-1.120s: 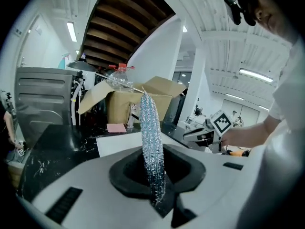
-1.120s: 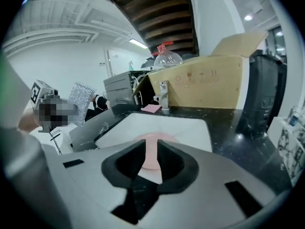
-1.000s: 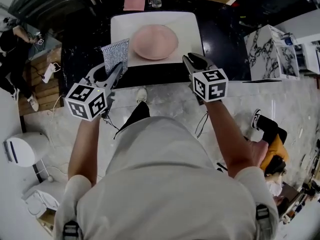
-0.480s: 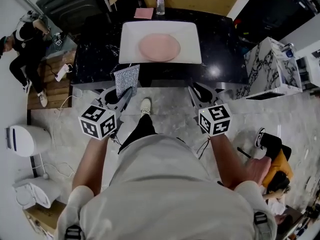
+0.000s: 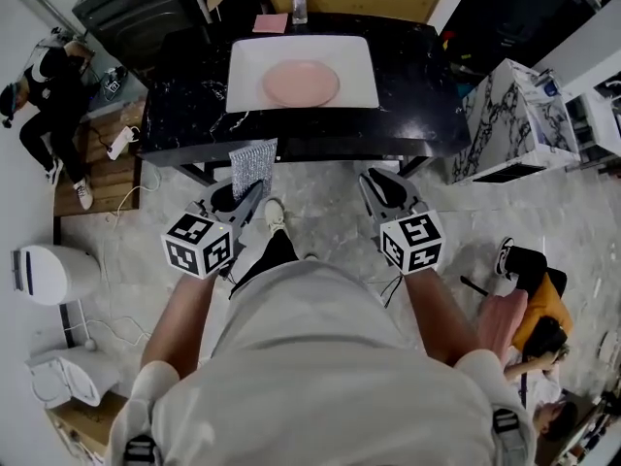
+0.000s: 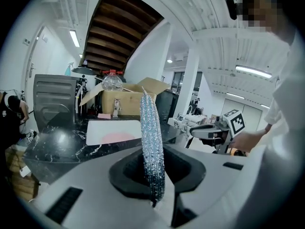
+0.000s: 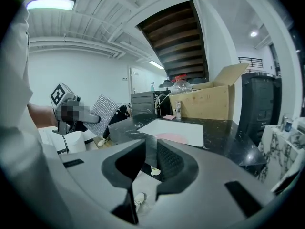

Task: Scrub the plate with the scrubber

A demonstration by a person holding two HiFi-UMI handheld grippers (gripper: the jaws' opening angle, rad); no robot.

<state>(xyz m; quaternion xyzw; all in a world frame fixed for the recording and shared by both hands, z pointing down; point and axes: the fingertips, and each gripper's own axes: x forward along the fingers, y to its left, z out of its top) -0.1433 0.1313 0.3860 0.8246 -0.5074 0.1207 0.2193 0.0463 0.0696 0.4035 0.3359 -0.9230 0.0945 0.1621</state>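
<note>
Left hand-held gripper [image 5: 244, 200] and right hand-held gripper [image 5: 375, 188] have both drawn back from the bench [image 5: 417, 105] since a second ago. They now hang over the pale floor [image 5: 320, 212] in front of it, where before they reached the bench edge. Left jaws are clamped on the silver mesh scrubber [image 5: 253, 167], which stands upright above them, clear of the bench and well apart from the plate [image 5: 301, 83]. Earlier it overlapped the tray's near-left corner. Right jaws are empty, with only a narrow slit between the pads, seemingly just short of closed. The pink plate sits untouched, centred on the white tray [image 5: 357, 87] on the black bench.
</note>
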